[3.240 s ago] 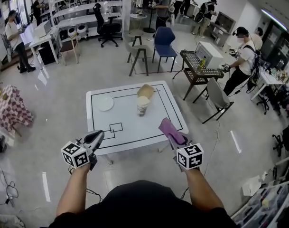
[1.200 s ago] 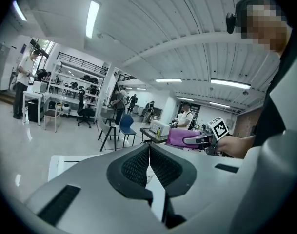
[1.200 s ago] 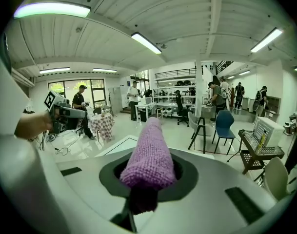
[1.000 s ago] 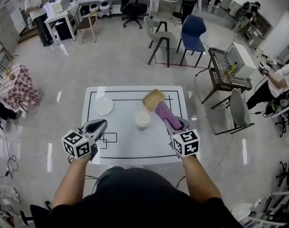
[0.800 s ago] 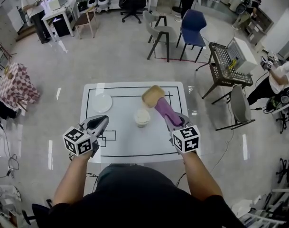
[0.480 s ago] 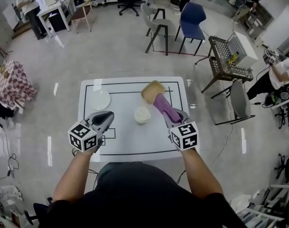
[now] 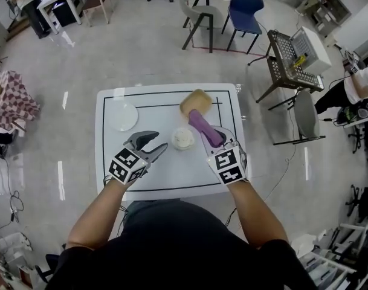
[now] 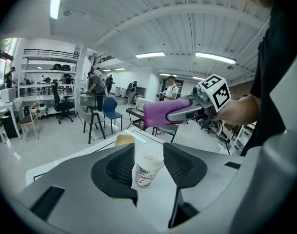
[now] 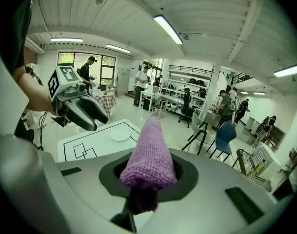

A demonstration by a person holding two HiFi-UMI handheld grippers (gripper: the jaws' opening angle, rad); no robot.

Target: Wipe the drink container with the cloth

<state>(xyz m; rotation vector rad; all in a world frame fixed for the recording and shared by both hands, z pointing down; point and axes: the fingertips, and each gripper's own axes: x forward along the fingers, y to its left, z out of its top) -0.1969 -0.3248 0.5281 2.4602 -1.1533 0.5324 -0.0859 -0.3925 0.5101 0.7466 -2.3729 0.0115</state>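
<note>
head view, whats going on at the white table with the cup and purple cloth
A person holds a gripper in each hand over the white table. The right gripper is shut on a purple cloth, held close beside the cup. The left gripper has its jaws apart, having just been opening, and points at the cup without gripping it. The cloth is not on the cup yet.

Bright, even light here, coming from ceiling strip lights [image 9: 168, 29]. I see white glare streaks on the floor [image 7: 64, 99] at 9 o'clock in the head view. Shadows faint. Strong fisheye bending at edges, dark corners in both gripper views. Cloth [image 9: 148, 155] sharp, its near end blurred.
</note>
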